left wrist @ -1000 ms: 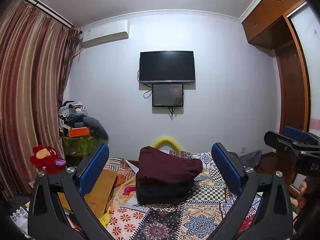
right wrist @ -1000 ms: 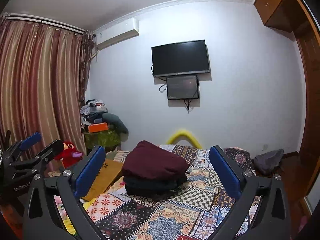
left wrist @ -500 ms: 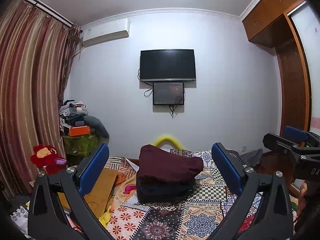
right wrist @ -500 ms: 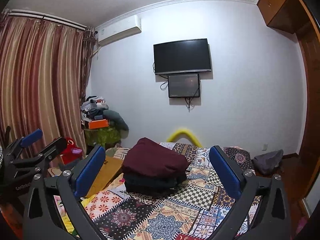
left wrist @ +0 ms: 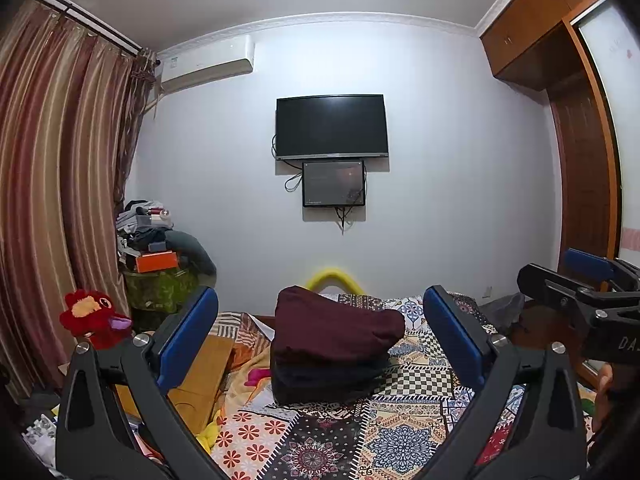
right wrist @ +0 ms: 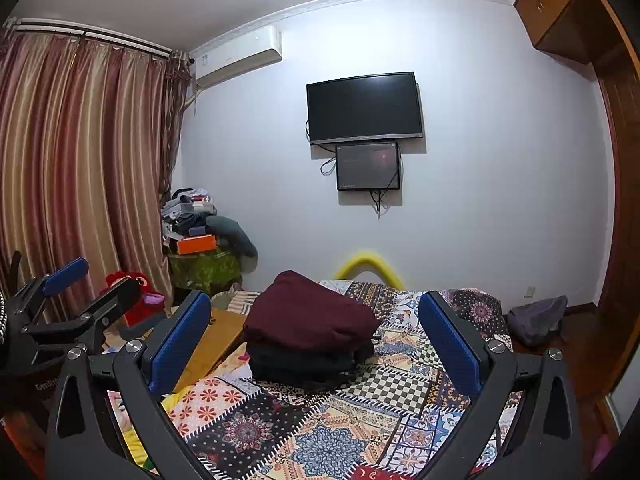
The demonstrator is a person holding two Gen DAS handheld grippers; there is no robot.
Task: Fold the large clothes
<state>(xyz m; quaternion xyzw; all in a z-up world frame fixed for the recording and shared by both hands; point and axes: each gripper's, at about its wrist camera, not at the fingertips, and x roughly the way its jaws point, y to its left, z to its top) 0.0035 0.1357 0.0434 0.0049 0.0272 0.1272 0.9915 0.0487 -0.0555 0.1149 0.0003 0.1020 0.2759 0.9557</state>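
A folded maroon garment (left wrist: 332,326) lies on top of folded dark clothes (left wrist: 324,378) in a stack on the patchwork bedspread (left wrist: 332,440). The stack also shows in the right wrist view (right wrist: 308,320). My left gripper (left wrist: 320,336) is open and empty, held above the bed short of the stack. My right gripper (right wrist: 316,336) is open and empty too, at a like distance. The right gripper shows at the right edge of the left wrist view (left wrist: 576,284); the left gripper shows at the left edge of the right wrist view (right wrist: 76,284).
A wooden board (left wrist: 200,376) leans at the bed's left side. A red plush toy (left wrist: 94,318) and a cluttered green-covered stand (left wrist: 160,288) stand by the striped curtain (left wrist: 52,200). A TV (left wrist: 332,126) hangs on the far wall. A wardrobe (left wrist: 580,140) is at right.
Both grippers have tilted slightly upward and drifted a little; the clothes stack sits lower in both views. Both stay open and empty.
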